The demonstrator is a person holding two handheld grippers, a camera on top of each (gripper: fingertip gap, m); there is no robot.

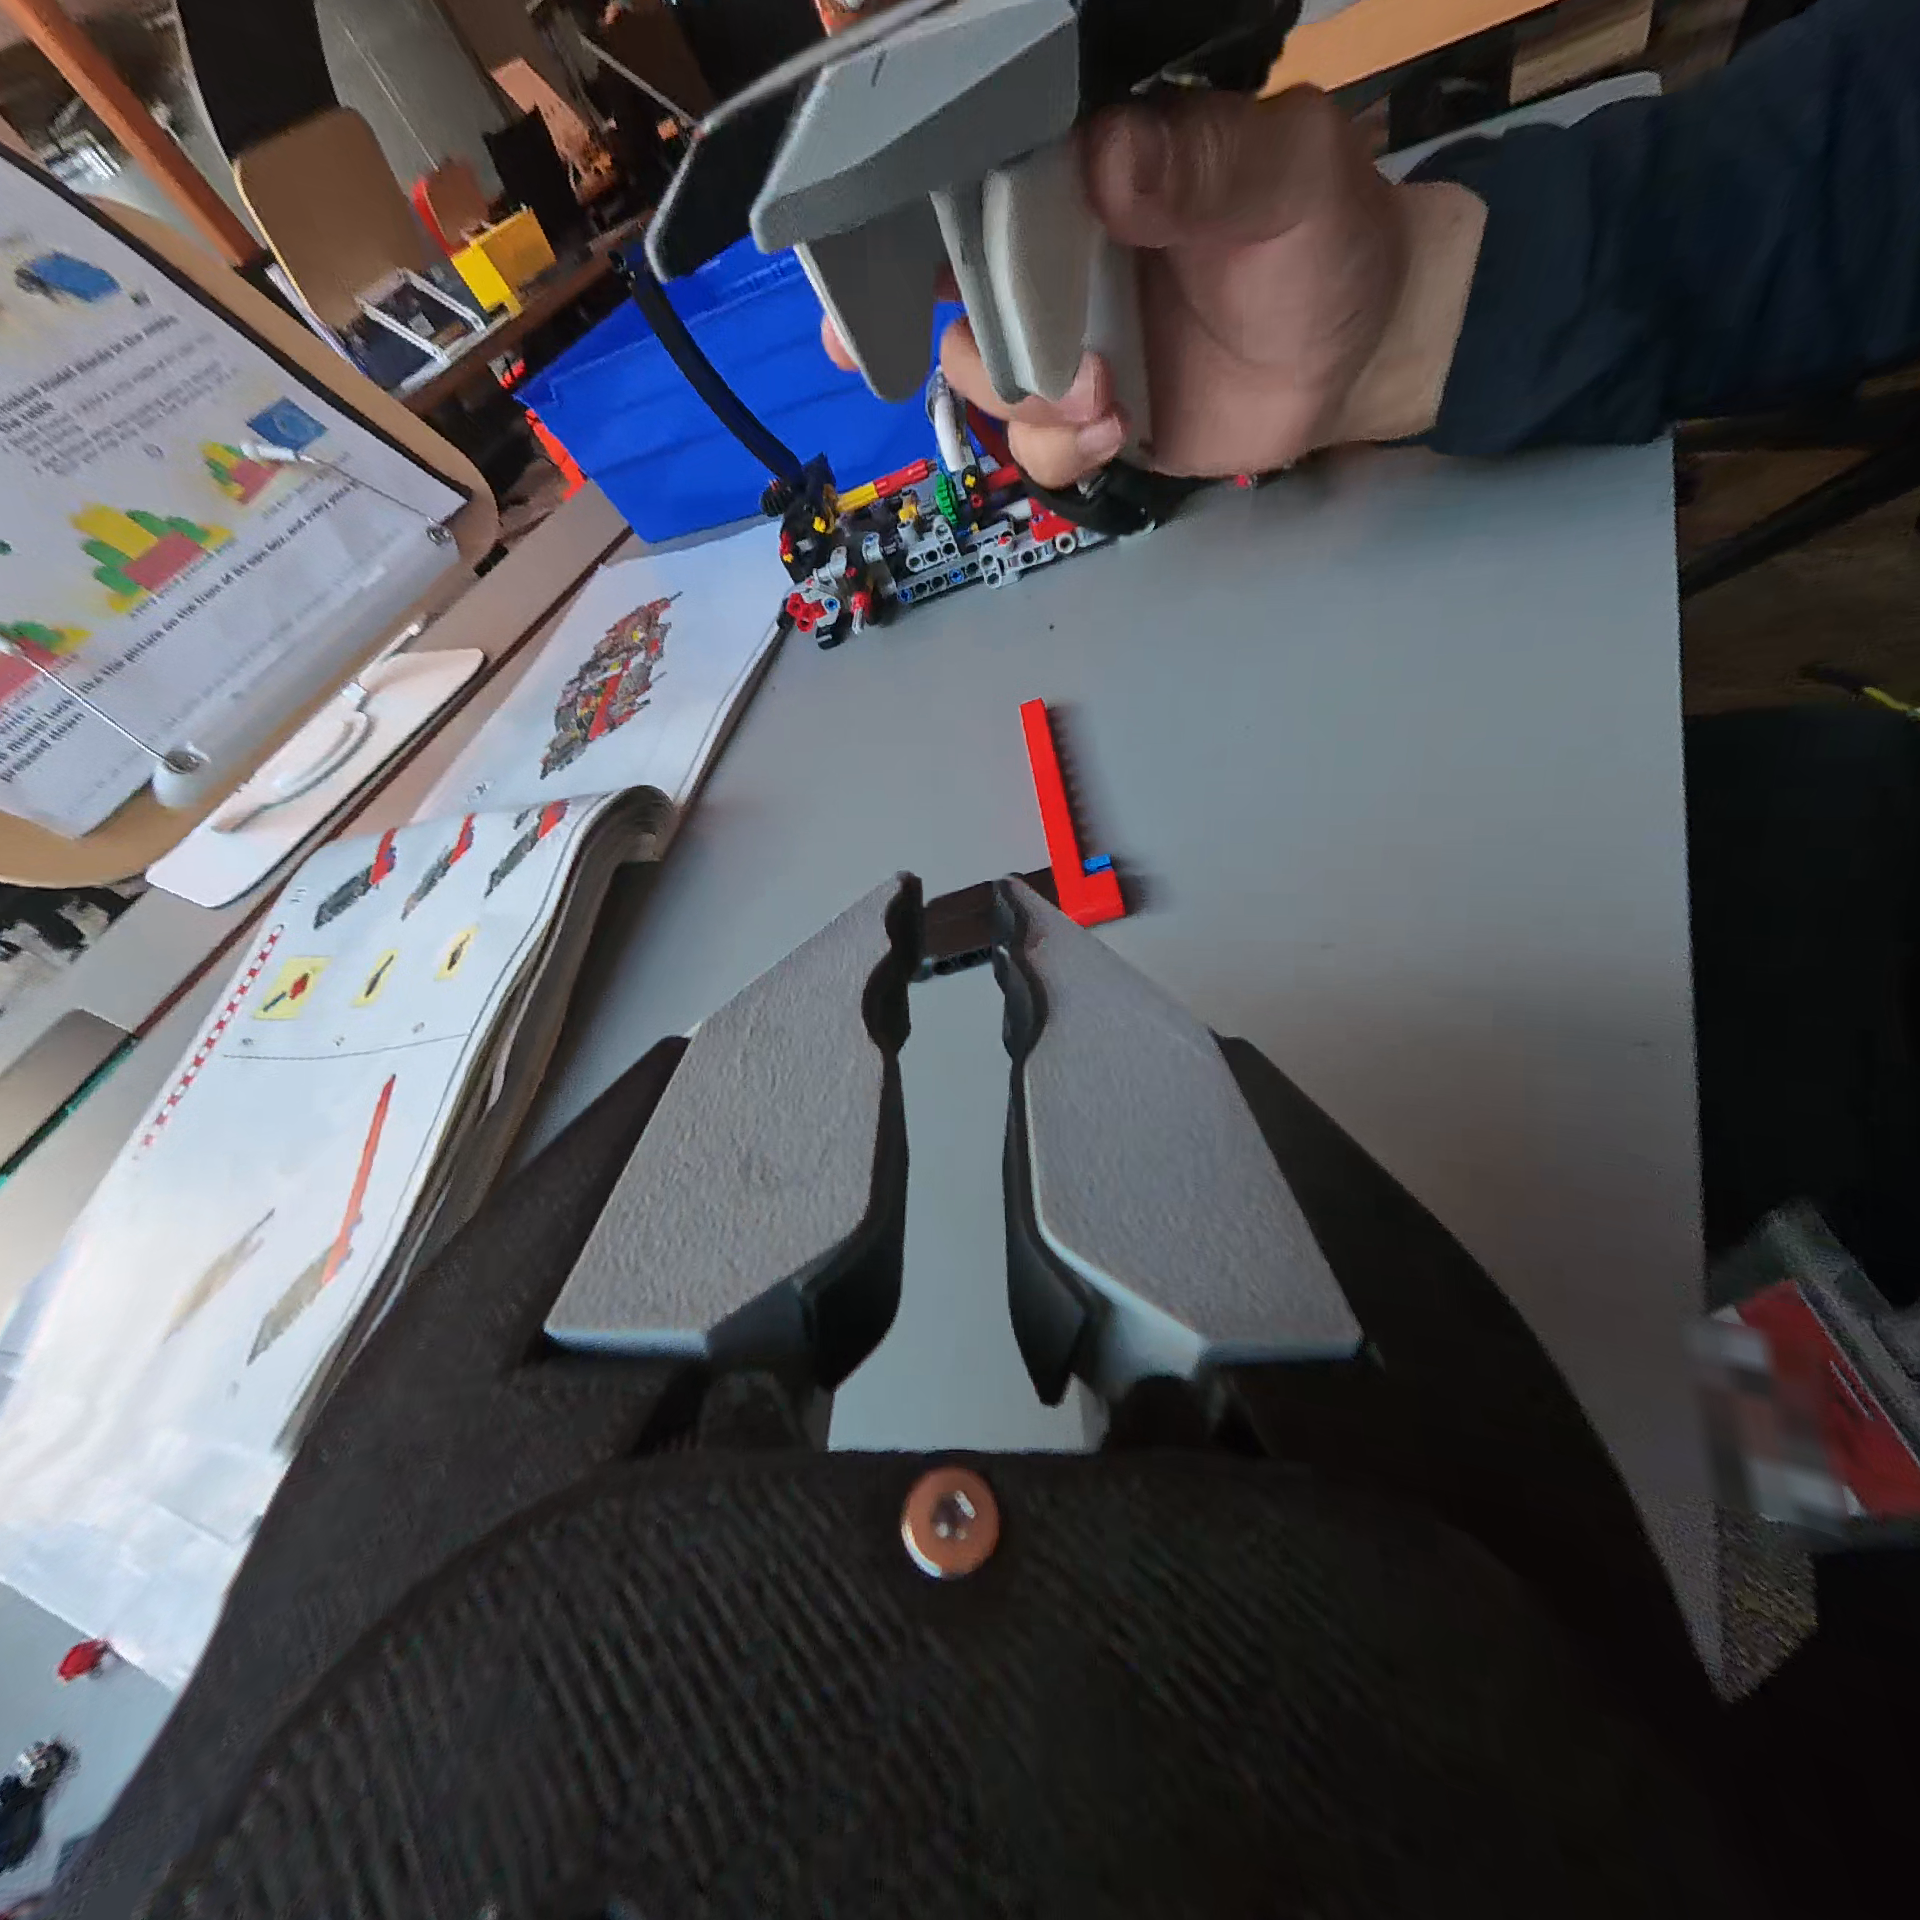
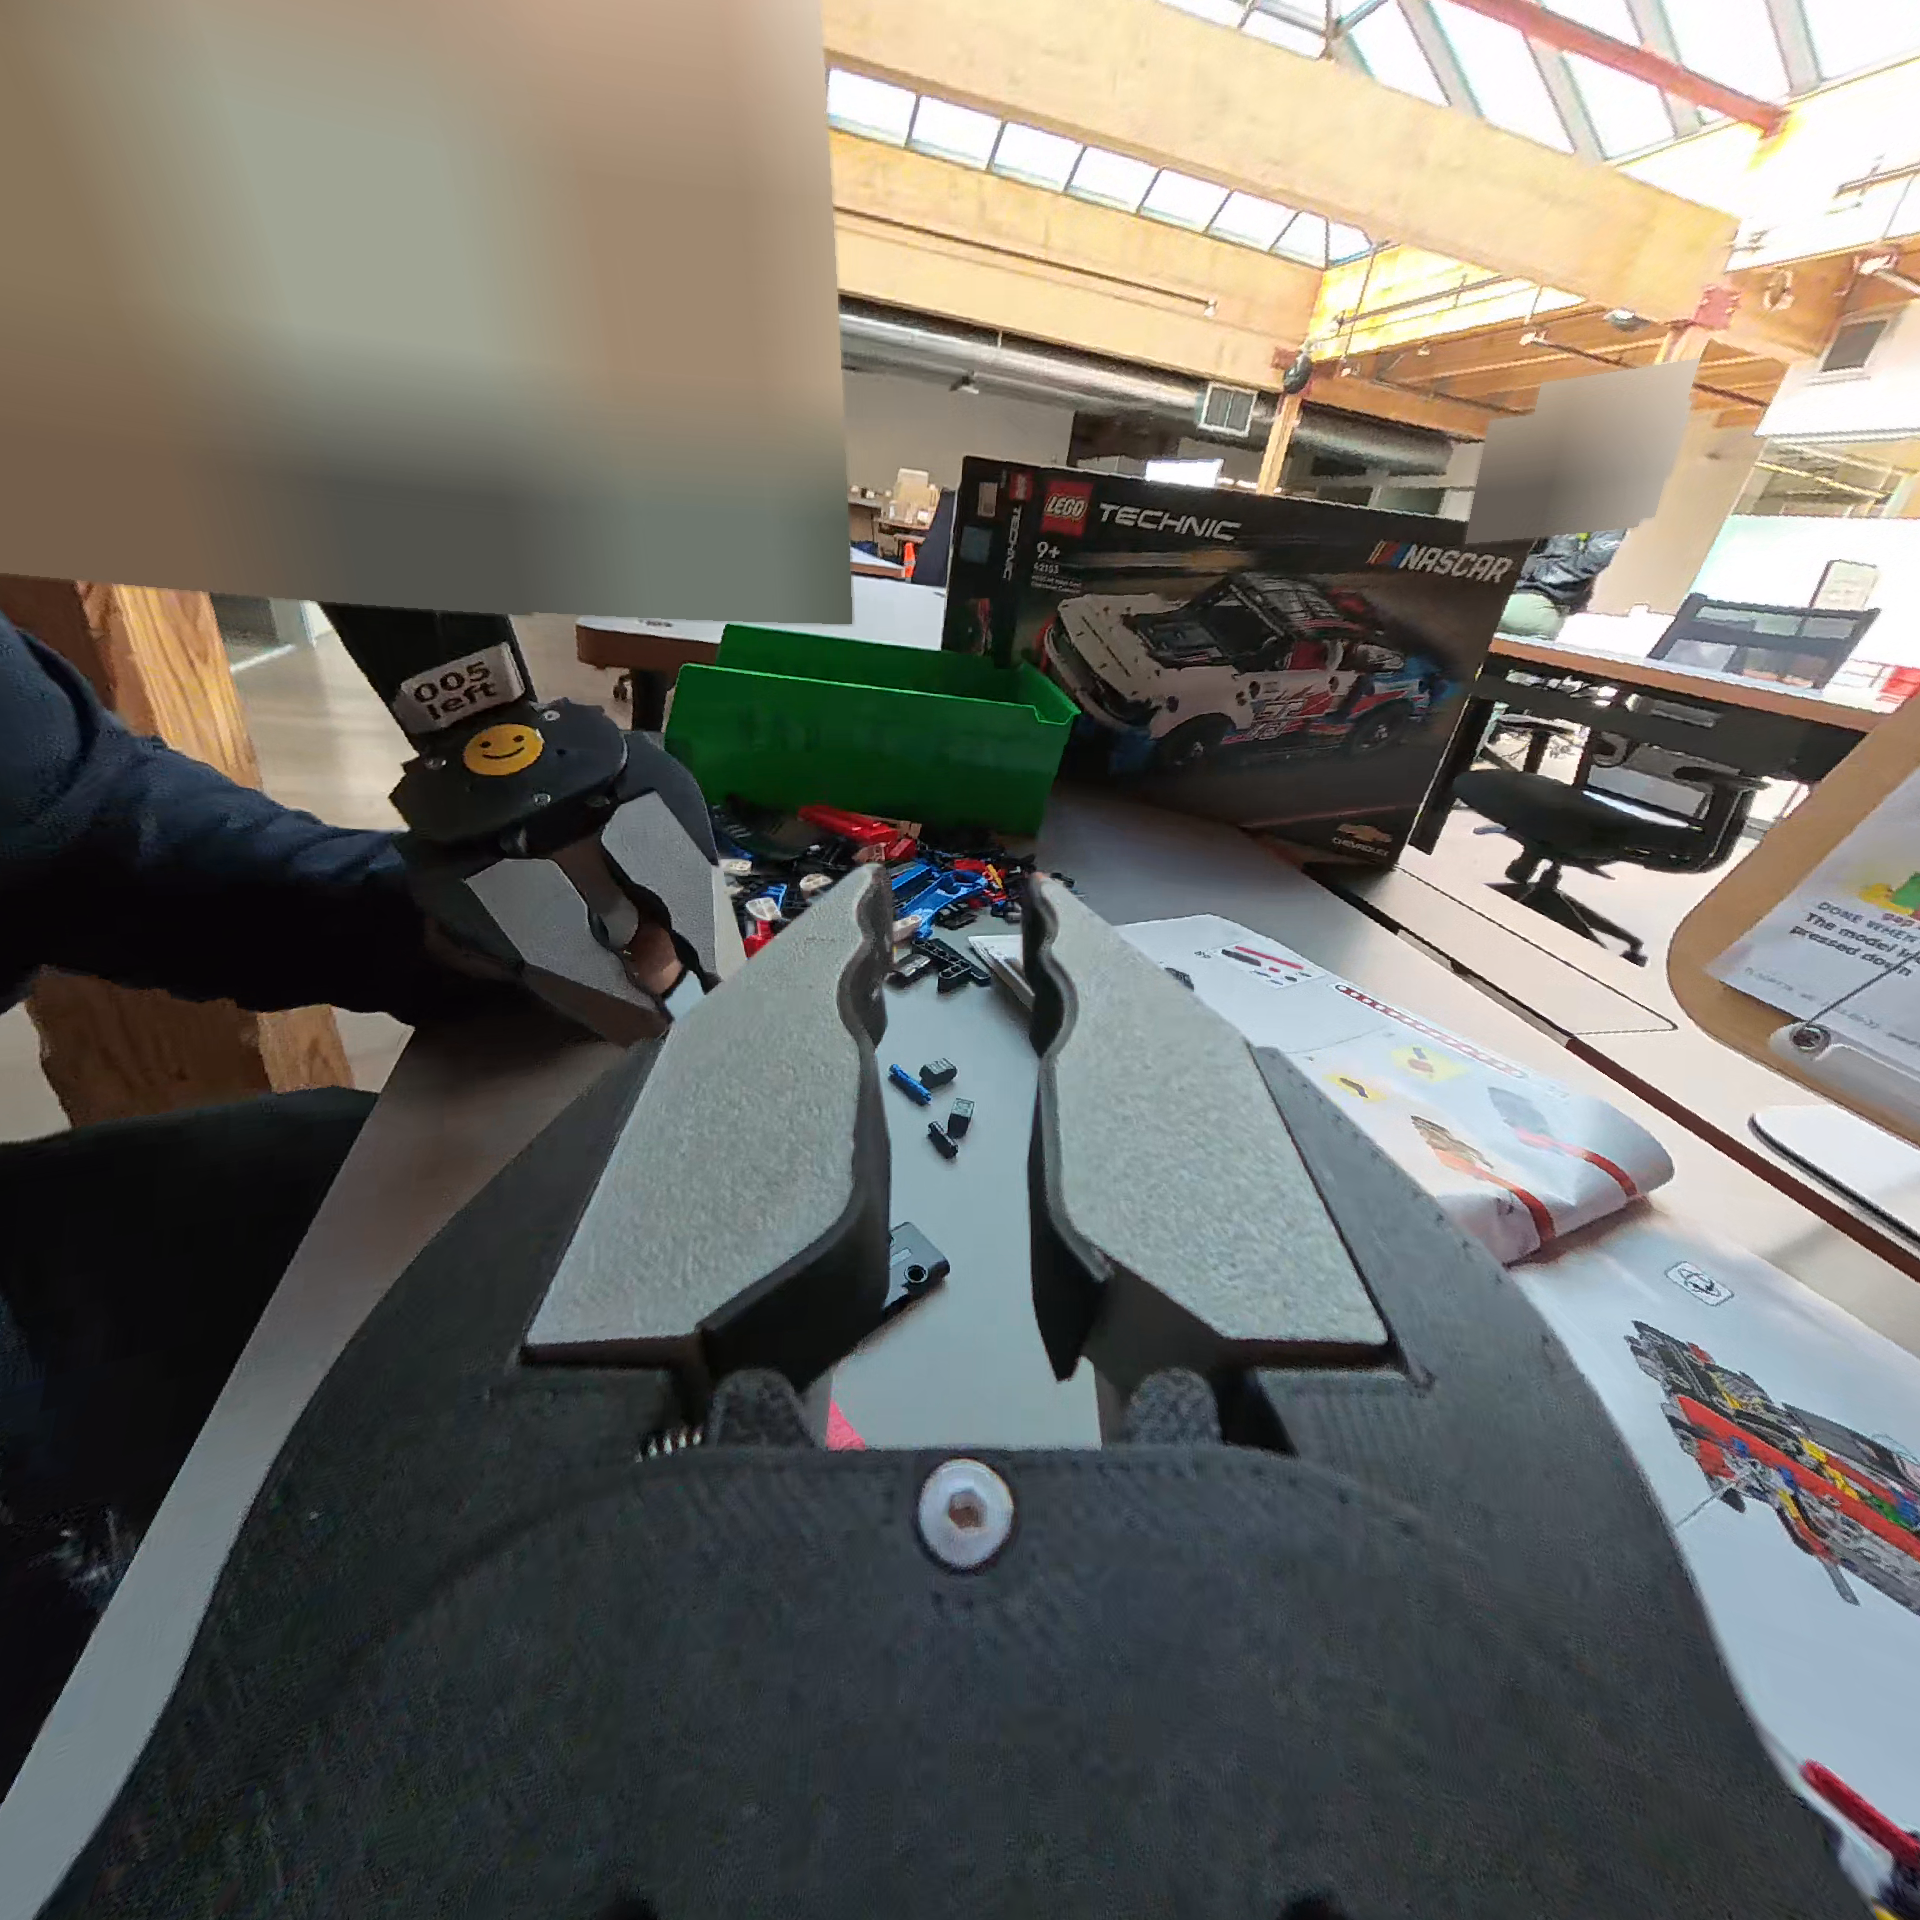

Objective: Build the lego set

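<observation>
My left gripper (image 1: 961, 914) is low over the grey table (image 1: 1351, 779), shut on a small dark building piece (image 1: 958, 930) that fills the gap between its pads. A red L-shaped beam (image 1: 1055, 790) with a blue pin (image 1: 1098, 862) lies flat on the table just right of the fingertips. My right gripper (image 2: 956, 914) is open with nothing between its pads. In the left wrist view it (image 1: 961, 390) hovers over a partly built model (image 1: 914, 540). In the right wrist view the left gripper's (image 2: 665, 997) fingertips are hidden behind my right finger.
An open instruction booklet (image 1: 343, 1039) lies left of the left gripper, and a blue bin (image 1: 707, 416) stands behind the model. A pile of loose pieces (image 2: 894, 883) lies before a green bin (image 2: 862, 738) and a set box (image 2: 1226, 665). Small pins (image 2: 935, 1101) lie below the right gripper.
</observation>
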